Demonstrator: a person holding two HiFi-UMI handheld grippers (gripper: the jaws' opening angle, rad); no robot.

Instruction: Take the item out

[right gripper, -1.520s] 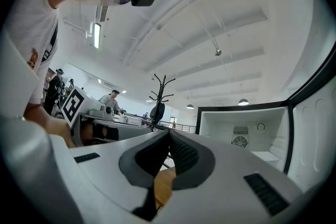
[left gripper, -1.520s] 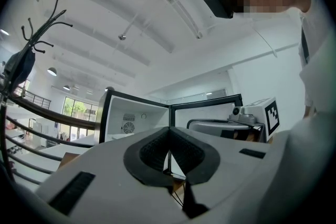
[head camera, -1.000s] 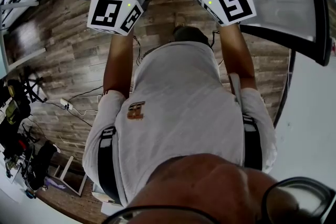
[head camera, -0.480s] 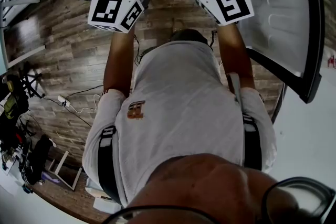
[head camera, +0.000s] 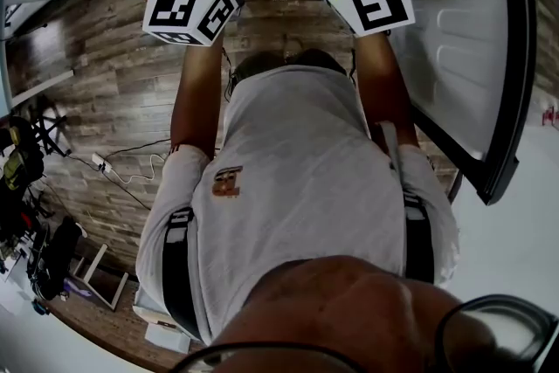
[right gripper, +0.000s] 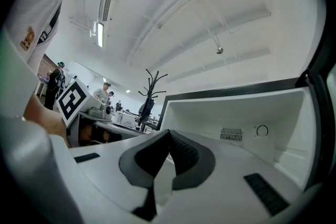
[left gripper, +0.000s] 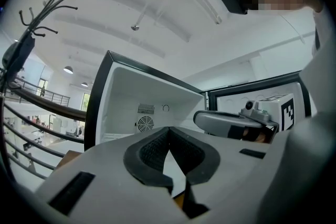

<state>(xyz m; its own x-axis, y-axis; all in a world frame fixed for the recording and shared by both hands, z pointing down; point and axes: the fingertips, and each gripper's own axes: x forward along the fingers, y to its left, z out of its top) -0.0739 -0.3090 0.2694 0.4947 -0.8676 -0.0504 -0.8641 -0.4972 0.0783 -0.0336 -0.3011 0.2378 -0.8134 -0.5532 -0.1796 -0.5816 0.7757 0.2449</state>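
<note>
1. Both tongs are up in front of the person, pointing into the open fridge (left gripper: 152, 86), a white compartment with a dark frame.
2. Left gripper (left gripper: 169, 131): jaws together, the black ribbed pads meeting at the tips, nothing clamped between them.
3. Right gripper (right gripper: 169, 132): same story, with the pads pressed tip to tip and nothing between them.
4. From the left gripper view, a round fan vent (left gripper: 145, 123) sits on the fridge's back wall, just left of the jaw tips, with a small slotted grille above it.
5. A sliver of brown surface (left gripper: 179, 201) peeks through low between the left jaws; I can't tell what it is.
6. From the head view, the two marker cubes ride side by side near the top edge, left cube (head camera: 188, 9) and right cube (head camera: 371, 3), well apart, with a forearm behind each.
7. The fridge door (head camera: 454, 31) is swung open along the right side, its white ribbed liner facing the person and its black rim outermost.
8. Wood-plank floor (head camera: 113, 83) shows below, and a grey shirt (head camera: 297, 170) fills the middle.
9. The item to take out: I can't pick it out in any view.
</note>
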